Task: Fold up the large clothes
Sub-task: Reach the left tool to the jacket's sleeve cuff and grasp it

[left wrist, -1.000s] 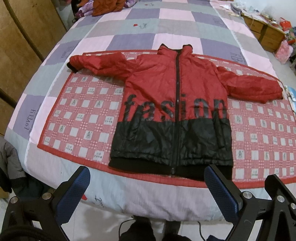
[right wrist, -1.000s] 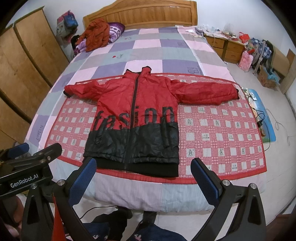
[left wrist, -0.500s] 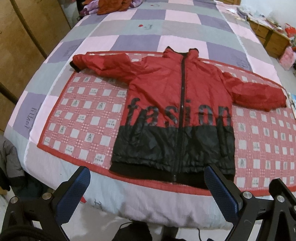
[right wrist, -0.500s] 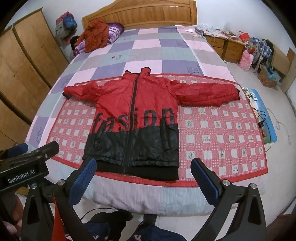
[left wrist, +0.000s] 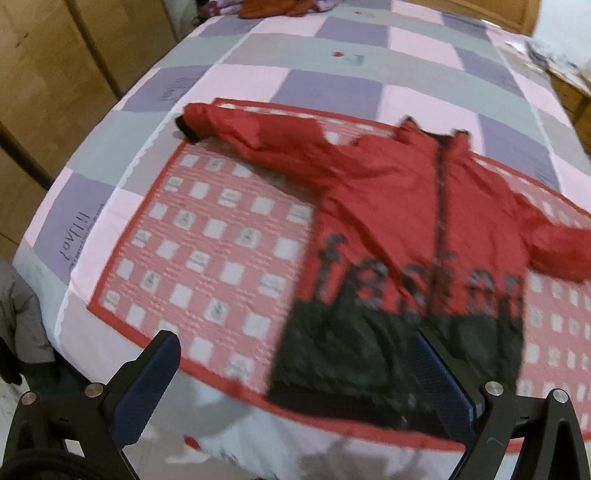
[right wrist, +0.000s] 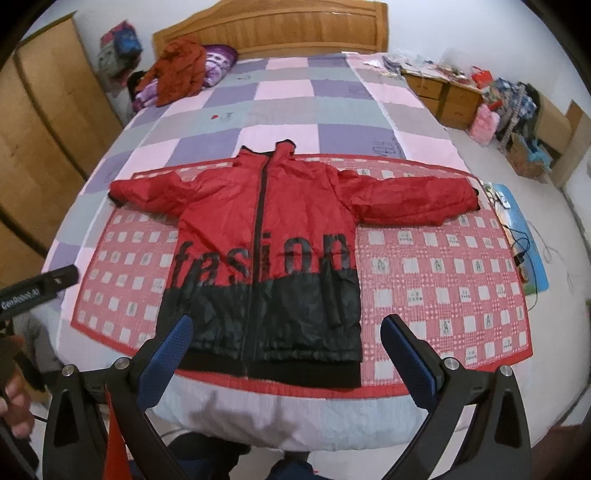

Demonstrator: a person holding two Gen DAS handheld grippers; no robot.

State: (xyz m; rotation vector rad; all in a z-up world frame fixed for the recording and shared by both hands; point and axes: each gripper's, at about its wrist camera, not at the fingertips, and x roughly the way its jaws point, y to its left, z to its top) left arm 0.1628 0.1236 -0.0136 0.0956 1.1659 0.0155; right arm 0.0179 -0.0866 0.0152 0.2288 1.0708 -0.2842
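Observation:
A red and black zip jacket [right wrist: 266, 236] lies flat, front up, sleeves spread, on a red checked mat [right wrist: 443, 266] on the bed. It also shows blurred in the left wrist view [left wrist: 406, 236]. My left gripper [left wrist: 295, 373] is open and empty, near the bed's front edge, left of the jacket's hem. My right gripper [right wrist: 286, 354] is open and empty, just in front of the black hem. The left gripper's body shows at the left edge of the right wrist view [right wrist: 37, 291].
The bed has a pink, purple and grey checked quilt [right wrist: 288, 96] with a pile of clothes [right wrist: 181, 70] by the wooden headboard [right wrist: 273, 26]. Wooden wardrobes [right wrist: 48, 122] stand left. A nightstand [right wrist: 443, 92], bags and cables sit on the right.
Both grippers have moved closer to the bed. The left one has swung left and tilted, so the jacket's left sleeve fills more of its view. The jacket has not moved.

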